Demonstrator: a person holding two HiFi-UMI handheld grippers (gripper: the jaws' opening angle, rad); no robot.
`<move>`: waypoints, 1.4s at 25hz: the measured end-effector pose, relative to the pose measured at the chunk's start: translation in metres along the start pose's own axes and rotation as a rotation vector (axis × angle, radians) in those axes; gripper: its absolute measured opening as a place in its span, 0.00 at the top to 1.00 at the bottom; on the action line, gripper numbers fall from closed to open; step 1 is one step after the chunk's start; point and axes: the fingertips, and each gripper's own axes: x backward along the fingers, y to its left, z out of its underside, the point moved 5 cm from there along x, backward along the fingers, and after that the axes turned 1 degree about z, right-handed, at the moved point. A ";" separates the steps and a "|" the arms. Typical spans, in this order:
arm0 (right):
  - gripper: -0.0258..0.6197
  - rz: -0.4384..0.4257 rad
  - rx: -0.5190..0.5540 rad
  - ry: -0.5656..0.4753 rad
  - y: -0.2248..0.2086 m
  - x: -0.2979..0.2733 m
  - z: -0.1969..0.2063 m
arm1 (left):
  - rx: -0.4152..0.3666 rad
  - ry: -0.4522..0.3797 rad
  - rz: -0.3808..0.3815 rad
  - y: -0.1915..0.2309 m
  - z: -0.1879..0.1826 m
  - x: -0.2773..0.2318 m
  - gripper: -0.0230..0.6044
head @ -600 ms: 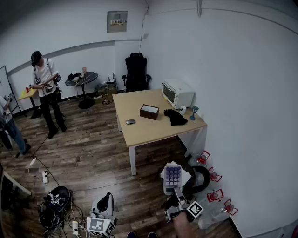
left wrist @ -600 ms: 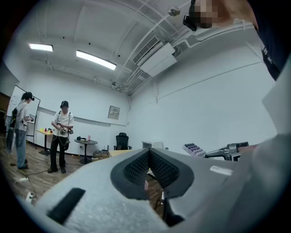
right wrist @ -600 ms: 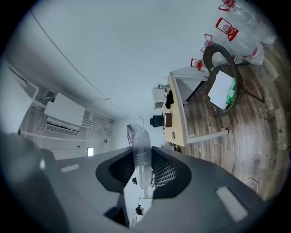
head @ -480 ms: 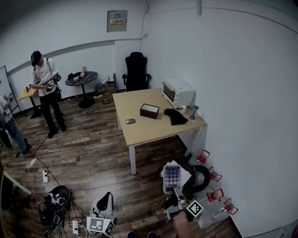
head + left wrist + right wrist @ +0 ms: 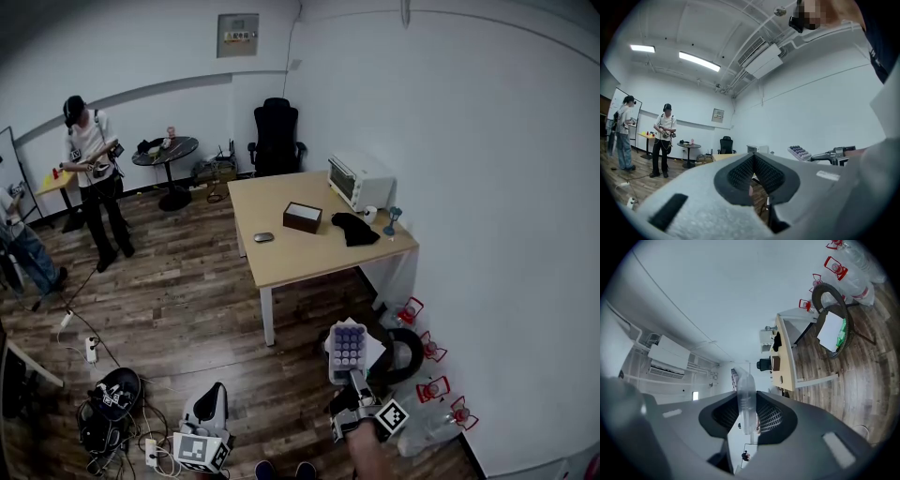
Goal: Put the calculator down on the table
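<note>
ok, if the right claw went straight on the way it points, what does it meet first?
Likely the wooden table, near its front edge; the gap before it looks free. The right claw is shut on the calculator, so that leads. Depth is unclear.

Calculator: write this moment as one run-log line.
calculator: held edge-on in right gripper | left gripper: shut, empty | table: ahead, calculator not on it

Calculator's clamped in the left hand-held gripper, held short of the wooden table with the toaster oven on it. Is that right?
Wrong hand. The calculator is clamped in the right hand-held gripper, as the right gripper view shows it edge-on between the jaws. The left hand-held gripper is shut on nothing. The rest stands: it is held short of the wooden table with the toaster oven on it.
</note>
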 end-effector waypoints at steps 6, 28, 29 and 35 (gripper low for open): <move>0.79 0.002 0.001 0.003 0.000 -0.001 0.001 | 0.024 -0.027 -0.015 0.006 0.000 -0.001 0.97; 0.79 0.020 -0.023 -0.079 -0.016 0.004 0.038 | 0.018 0.007 0.053 0.057 0.007 0.006 0.97; 0.79 0.017 -0.022 -0.079 -0.016 0.000 0.037 | 0.019 0.005 0.056 0.059 0.007 0.002 0.97; 0.79 0.023 -0.028 -0.080 -0.025 -0.040 0.028 | 0.011 0.001 0.055 0.076 0.011 -0.034 0.97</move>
